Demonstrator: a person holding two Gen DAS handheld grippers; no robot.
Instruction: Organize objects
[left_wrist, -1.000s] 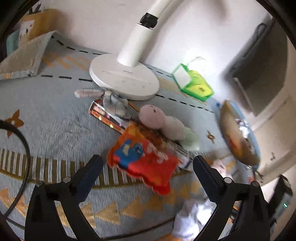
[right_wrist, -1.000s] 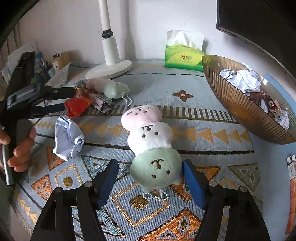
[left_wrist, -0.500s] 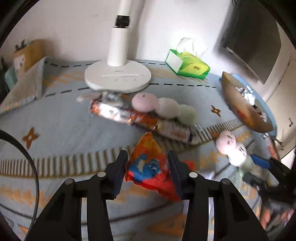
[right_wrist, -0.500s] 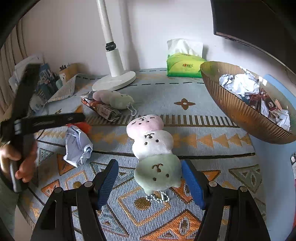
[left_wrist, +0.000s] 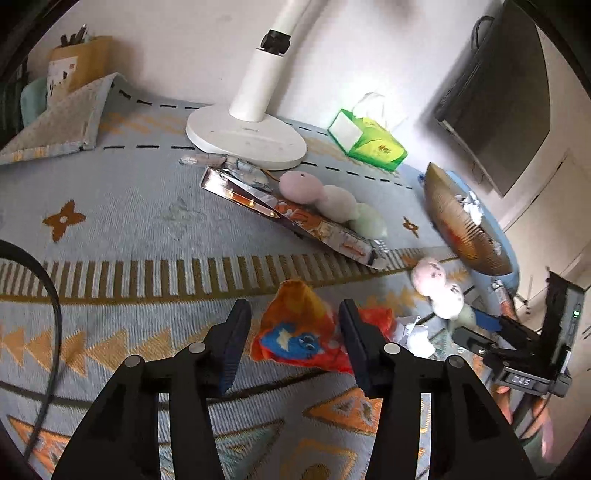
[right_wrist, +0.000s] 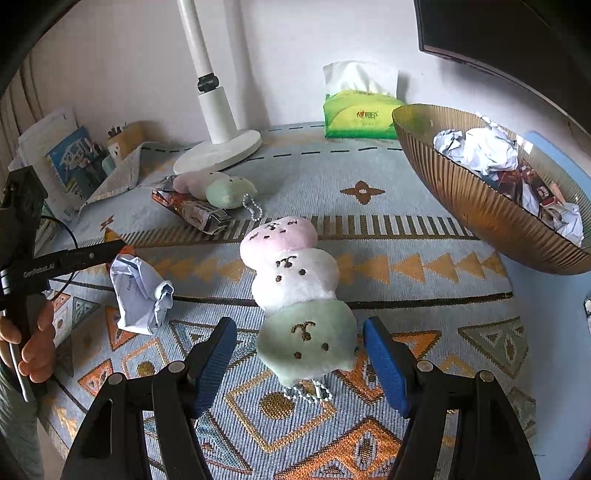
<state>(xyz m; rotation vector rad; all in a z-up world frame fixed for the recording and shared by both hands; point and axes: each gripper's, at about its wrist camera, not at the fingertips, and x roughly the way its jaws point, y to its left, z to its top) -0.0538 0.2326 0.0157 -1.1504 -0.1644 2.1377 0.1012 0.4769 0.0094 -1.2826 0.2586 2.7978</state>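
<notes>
Our left gripper (left_wrist: 293, 341) sits low in the centre of its frame, jaws partly apart around the red snack bag (left_wrist: 306, 328) — whether the pads touch it we cannot tell. Our right gripper (right_wrist: 295, 354) has its jaws wide apart, either side of the green end of the plush (right_wrist: 295, 291), not touching it. Left of the plush lies a crumpled paper (right_wrist: 140, 291). The bowl (right_wrist: 476, 206) fills the right edge of that frame, holding paper and wrappers — a second plush (right_wrist: 214, 186) rests on a wrapper (right_wrist: 192, 210) at upper left.
</notes>
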